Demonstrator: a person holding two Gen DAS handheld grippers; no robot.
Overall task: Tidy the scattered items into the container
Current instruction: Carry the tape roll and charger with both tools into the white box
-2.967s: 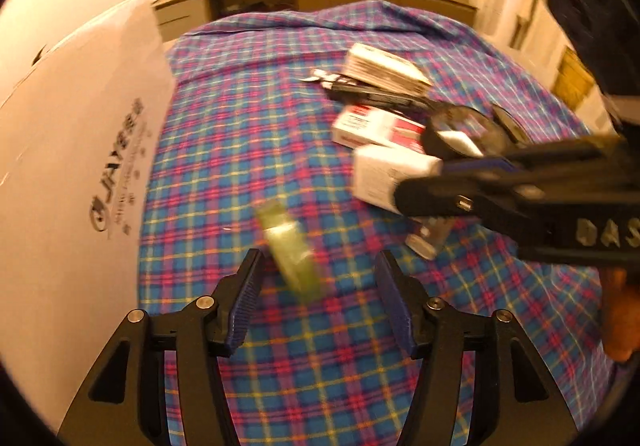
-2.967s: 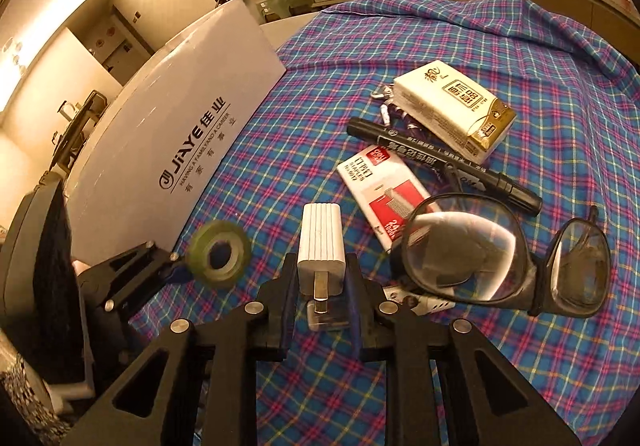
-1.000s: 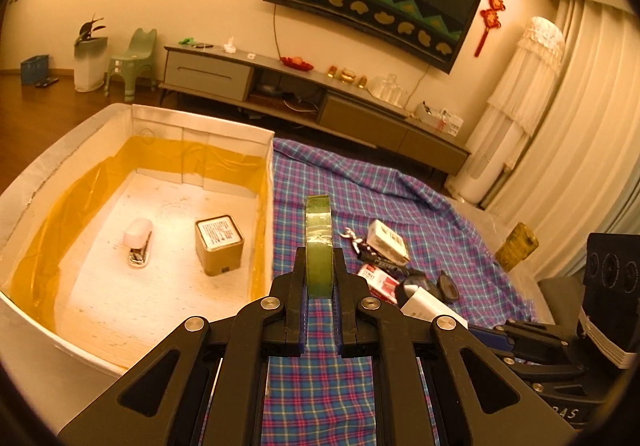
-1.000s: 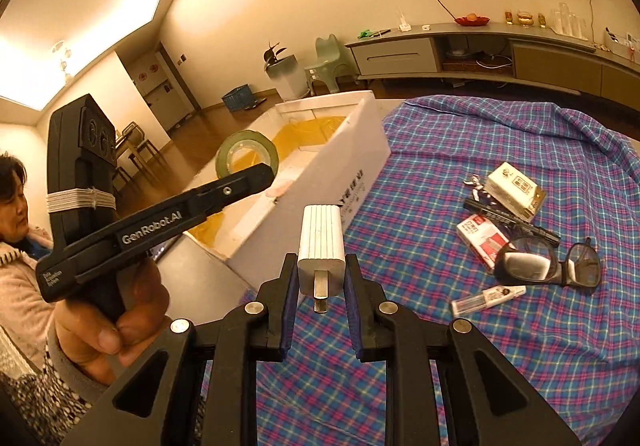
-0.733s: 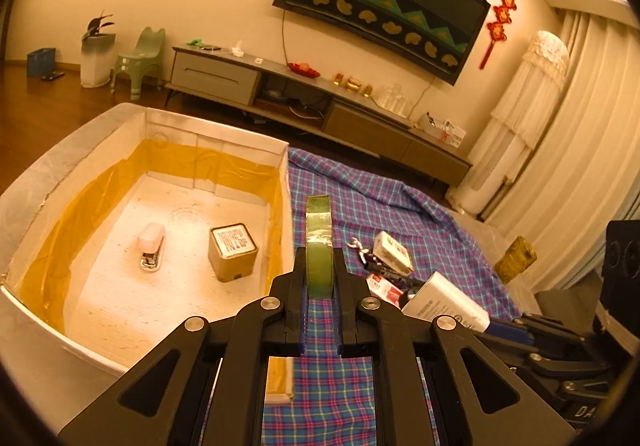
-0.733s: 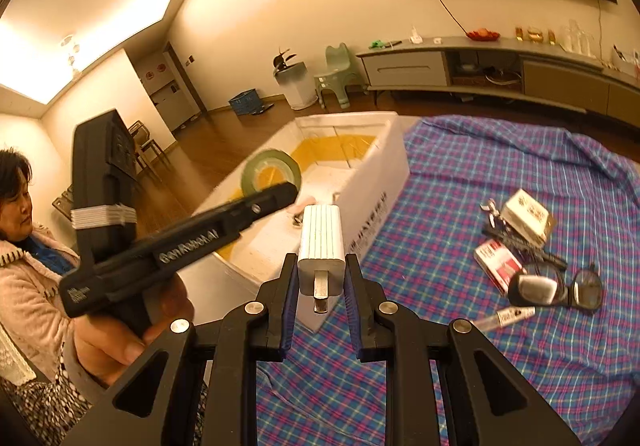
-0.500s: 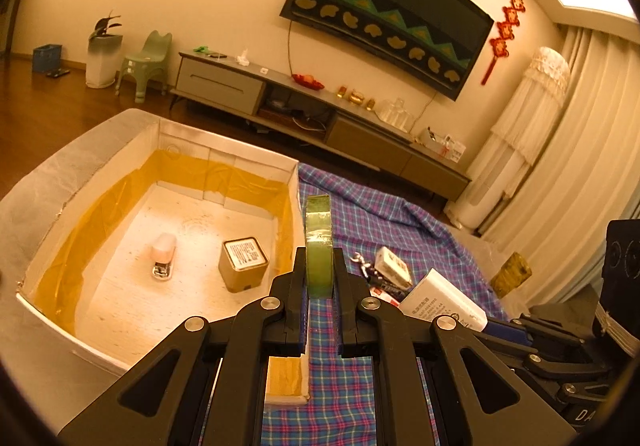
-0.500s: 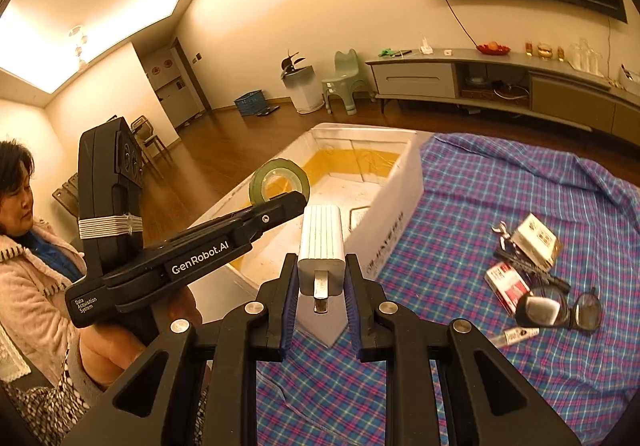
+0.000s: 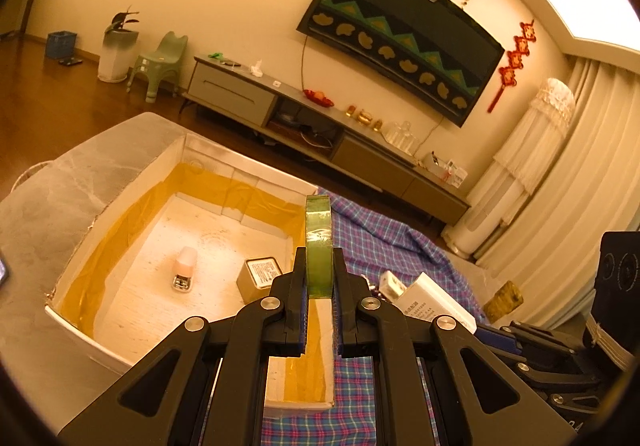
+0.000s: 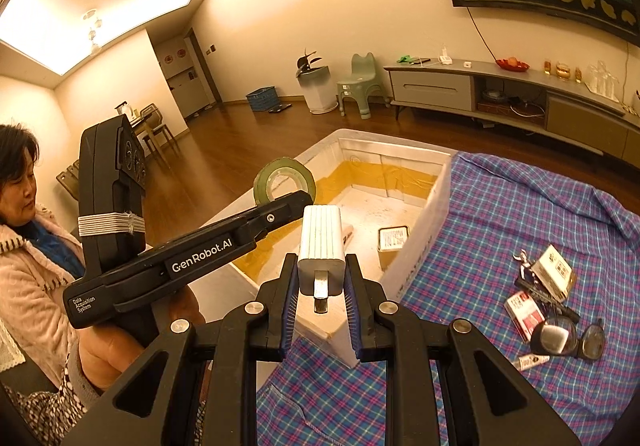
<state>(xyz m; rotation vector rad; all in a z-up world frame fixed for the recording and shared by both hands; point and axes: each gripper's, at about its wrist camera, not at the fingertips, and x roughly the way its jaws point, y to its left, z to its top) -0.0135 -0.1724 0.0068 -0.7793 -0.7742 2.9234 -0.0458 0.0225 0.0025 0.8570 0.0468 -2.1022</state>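
- My left gripper (image 9: 319, 282) is clamped on the green tape roll (image 9: 318, 246), roll held on edge, above the white box (image 9: 80, 330) at its wall beside the plaid cloth (image 10: 520, 213).
- My right gripper (image 10: 321, 292) pinches the white charger (image 10: 321, 246), long axis along the fingers, prongs toward the camera.
- The open box lies ahead and below both; I judge the left nearer to its interior.
- A stapler (image 9: 185, 266) and a small tin (image 9: 259, 274) already lie inside.

Both grippers are matte black plastic: the right gripper (image 10: 320, 306) has silver screws and ribbed blue pads (image 10: 289, 310). The left gripper (image 10: 294, 197) bears white "GenRobot.AI" lettering and a white cord wrap. The person wears a fuzzy pink sleeve (image 10: 36, 286).
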